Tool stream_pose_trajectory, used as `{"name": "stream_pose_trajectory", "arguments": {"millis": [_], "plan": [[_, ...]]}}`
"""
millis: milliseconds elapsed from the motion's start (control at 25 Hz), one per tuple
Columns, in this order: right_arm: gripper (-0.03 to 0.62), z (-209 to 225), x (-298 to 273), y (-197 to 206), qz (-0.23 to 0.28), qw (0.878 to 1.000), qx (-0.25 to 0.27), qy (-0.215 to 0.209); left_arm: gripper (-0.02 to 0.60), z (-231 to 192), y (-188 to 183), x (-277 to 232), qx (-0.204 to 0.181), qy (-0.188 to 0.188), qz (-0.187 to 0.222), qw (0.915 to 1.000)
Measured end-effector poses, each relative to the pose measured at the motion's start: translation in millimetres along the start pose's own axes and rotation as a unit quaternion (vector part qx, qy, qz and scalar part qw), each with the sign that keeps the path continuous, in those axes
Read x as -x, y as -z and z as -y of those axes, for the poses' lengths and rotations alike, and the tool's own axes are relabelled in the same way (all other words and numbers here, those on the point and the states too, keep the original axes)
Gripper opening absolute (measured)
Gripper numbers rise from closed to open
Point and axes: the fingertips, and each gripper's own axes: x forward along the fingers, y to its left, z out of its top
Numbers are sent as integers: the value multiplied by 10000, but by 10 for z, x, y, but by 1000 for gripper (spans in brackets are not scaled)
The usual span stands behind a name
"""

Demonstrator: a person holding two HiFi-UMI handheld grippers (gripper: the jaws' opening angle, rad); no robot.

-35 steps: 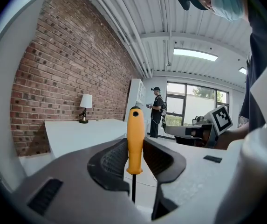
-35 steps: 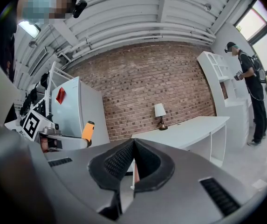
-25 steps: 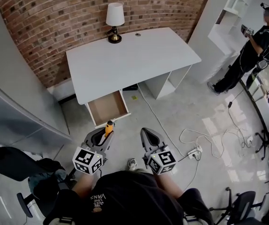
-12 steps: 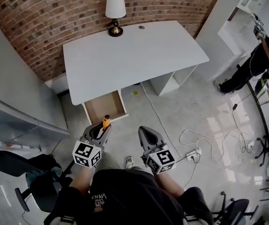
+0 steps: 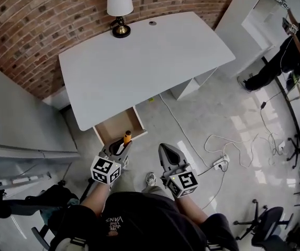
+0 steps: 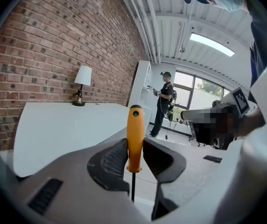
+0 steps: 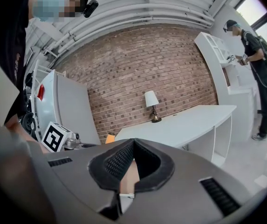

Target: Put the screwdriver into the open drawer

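Observation:
My left gripper (image 5: 120,148) is shut on the screwdriver (image 5: 125,138), whose orange handle (image 6: 134,136) stands upright between the jaws with the dark shaft below. It hovers just before the front edge of the open wooden drawer (image 5: 113,130) under the white desk (image 5: 139,61). The drawer's inside looks bare. My right gripper (image 5: 169,157) hangs to the right over the floor, its jaws shut with nothing between them. In the right gripper view the jaws (image 7: 131,164) meet at the tips, and the screwdriver's orange handle (image 7: 110,137) peeks over them.
A lamp (image 5: 119,8) stands at the desk's back edge by the brick wall. A white power strip (image 5: 221,164) and cables lie on the floor to the right. Another person (image 5: 288,48) stands by white shelves at far right. Grey panels (image 5: 19,135) flank the left.
Both grippers and the view have moved closer to the desk. The screwdriver's tip now sits at the drawer's front edge. Both grips are unchanged.

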Motion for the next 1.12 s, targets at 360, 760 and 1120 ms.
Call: {"name": "stream_pose_trajectory", "arguments": {"millis": [360, 760, 1120], "plan": [[-5, 200, -373, 206, -14, 9982, -347, 485, 106, -583, 389, -580, 113, 316, -464, 9984], [-5, 545, -524, 690, -180, 9929, -694, 945, 104, -1014, 987, -1337, 83, 467, -975, 9941], [-5, 865, -506, 1023, -292, 9853, -894, 1427, 104, -1397, 1629, -1801, 220, 246, -1646, 9858]]}}
